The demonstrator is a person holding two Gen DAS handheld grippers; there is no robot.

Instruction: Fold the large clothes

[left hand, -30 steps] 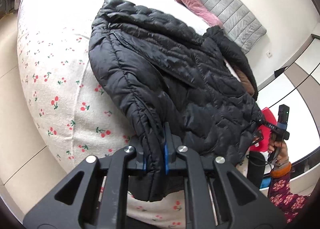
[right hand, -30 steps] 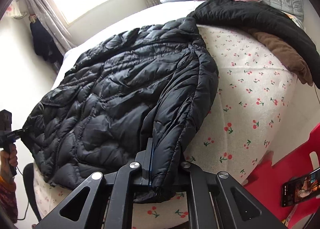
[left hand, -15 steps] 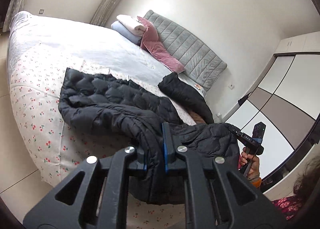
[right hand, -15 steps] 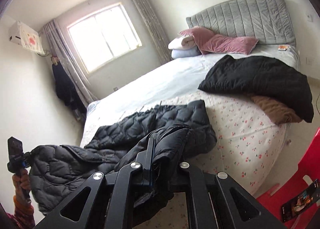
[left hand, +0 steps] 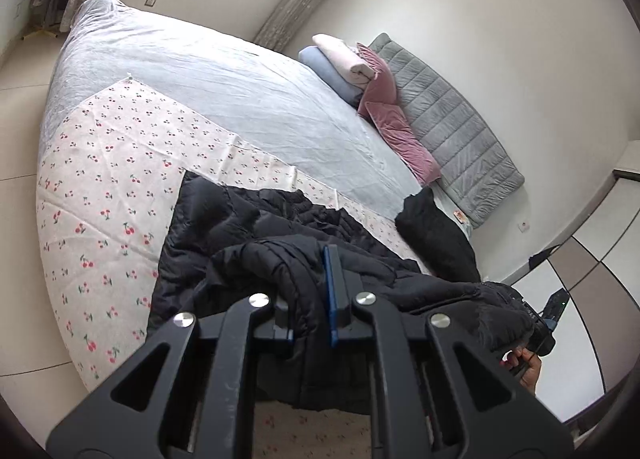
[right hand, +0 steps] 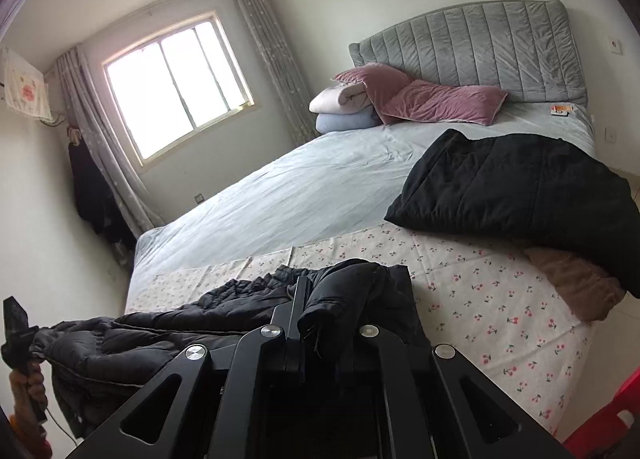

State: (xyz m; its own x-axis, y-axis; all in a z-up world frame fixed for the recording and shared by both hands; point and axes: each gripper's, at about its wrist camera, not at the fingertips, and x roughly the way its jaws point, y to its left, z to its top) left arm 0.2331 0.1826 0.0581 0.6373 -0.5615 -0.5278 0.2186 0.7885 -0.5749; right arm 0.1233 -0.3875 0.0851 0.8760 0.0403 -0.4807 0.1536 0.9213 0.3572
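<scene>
jacket (left hand: 280, 259) hem higher, more bunched

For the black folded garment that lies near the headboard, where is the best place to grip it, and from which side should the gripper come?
Grip the black folded garment at its near-left corner, coming low from the foot of the bed. That corner lies flat on open sheet, apart from the puffer jacket. Its right edge hangs over a brown garment, so a grip there would probably catch both.
</scene>
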